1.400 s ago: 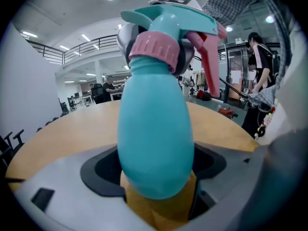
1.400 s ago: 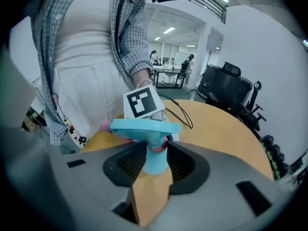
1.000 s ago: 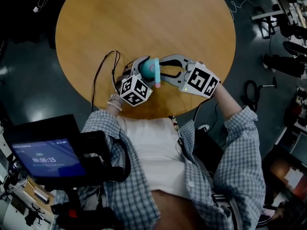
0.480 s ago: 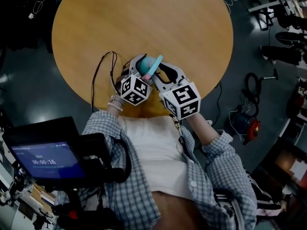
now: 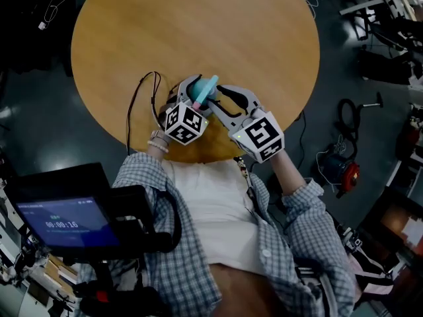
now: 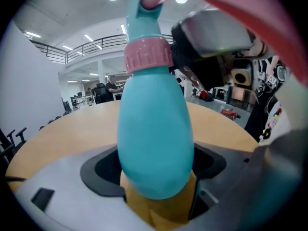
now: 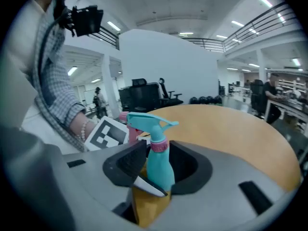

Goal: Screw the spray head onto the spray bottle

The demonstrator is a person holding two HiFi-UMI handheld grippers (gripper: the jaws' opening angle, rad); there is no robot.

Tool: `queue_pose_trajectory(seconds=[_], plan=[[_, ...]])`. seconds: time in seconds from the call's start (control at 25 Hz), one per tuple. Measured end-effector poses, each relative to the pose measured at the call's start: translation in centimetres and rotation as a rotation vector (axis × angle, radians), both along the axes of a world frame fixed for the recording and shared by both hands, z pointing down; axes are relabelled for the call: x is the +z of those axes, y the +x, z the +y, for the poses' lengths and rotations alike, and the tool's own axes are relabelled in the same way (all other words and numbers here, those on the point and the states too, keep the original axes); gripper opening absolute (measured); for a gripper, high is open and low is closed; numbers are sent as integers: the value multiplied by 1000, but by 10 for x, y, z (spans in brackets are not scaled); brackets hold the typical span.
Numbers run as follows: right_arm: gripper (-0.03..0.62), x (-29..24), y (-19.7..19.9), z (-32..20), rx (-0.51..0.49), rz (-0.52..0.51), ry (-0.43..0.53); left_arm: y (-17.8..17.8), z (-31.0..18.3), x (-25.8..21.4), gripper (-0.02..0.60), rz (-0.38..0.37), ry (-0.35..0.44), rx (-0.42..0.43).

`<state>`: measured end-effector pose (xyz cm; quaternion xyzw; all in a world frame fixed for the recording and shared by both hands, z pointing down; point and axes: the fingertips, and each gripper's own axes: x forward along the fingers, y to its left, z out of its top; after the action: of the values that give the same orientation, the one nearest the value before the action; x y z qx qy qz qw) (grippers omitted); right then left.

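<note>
While the left gripper (image 6: 156, 171) clamps the spray bottle (image 6: 154, 124) low, the right gripper (image 7: 158, 166) pinches its spray head (image 7: 148, 124).

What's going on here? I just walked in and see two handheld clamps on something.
A person is fitting a spray head onto a teal bottle over a round wooden table. The left gripper clamps the bottle's body; the right gripper is closed on the pink collar below the head. The head sits on the neck; how tightly it's screwed can't be told.

Office-lab hall: swivel chairs (image 7: 166, 93), mezzanine railing (image 6: 82, 47)
</note>
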<state>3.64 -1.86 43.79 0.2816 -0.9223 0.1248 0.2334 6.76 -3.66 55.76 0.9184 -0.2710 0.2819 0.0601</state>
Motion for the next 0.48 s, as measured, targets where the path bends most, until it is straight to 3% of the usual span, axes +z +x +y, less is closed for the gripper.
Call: queue_pose_trajectory(seconds=[0.08,0.2,0.48], plan=[[124,-7,1,5,-159,-31,24,-1,1,0,416,2,1,15],[123,-4,5,4,-364,45,59,-2,1,0,416,1,1,36],[129,1,-7,1,-607,99,14,-3,5,3,416,-6,-9,53]])
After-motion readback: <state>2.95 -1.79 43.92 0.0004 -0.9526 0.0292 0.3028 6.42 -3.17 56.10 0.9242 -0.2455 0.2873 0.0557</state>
